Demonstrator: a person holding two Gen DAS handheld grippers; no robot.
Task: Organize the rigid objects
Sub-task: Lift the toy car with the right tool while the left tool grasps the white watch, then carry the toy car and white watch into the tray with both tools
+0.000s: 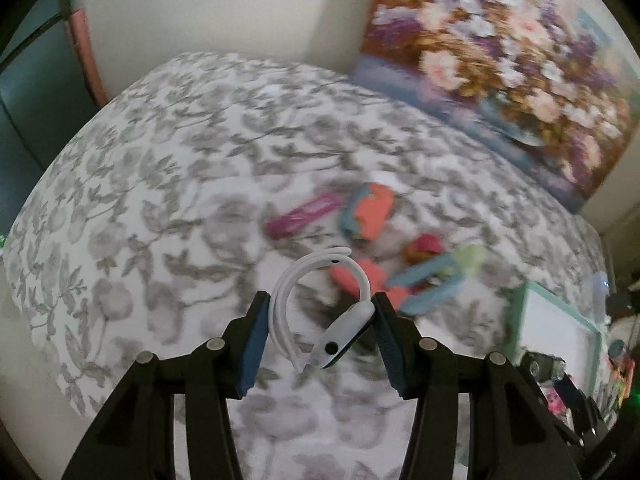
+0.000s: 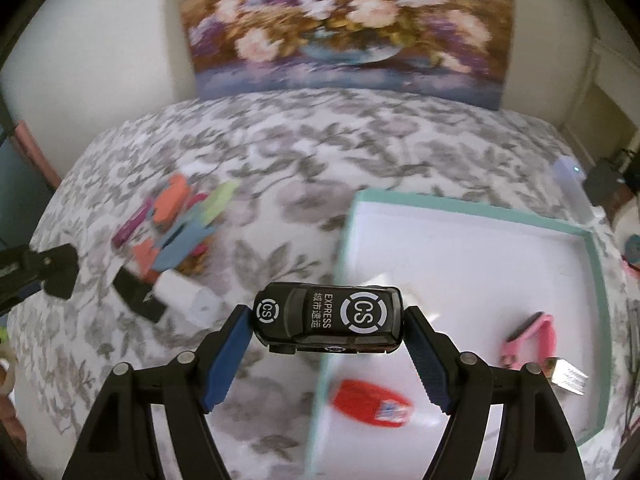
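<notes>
motion blur covers the heap of coral, blue, magenta and pale green flat pieces (image 1: 372, 236) on the grey leaf-patterned bedcover (image 1: 160, 200) — individual shapes cannot be told apart in either view. the mint-rimmed white shallow box (image 2: 592, 272) is cut off at its near corner by the picture's lower edge, and its left wall is smeared. the red oblong item with a printed end (image 2: 370, 402) inside it is too blurred to identify. the floral painting on canvas (image 2: 344, 20) is cropped at the top edge. small clutter at the far right of the left wrist view is unreadable.
</notes>
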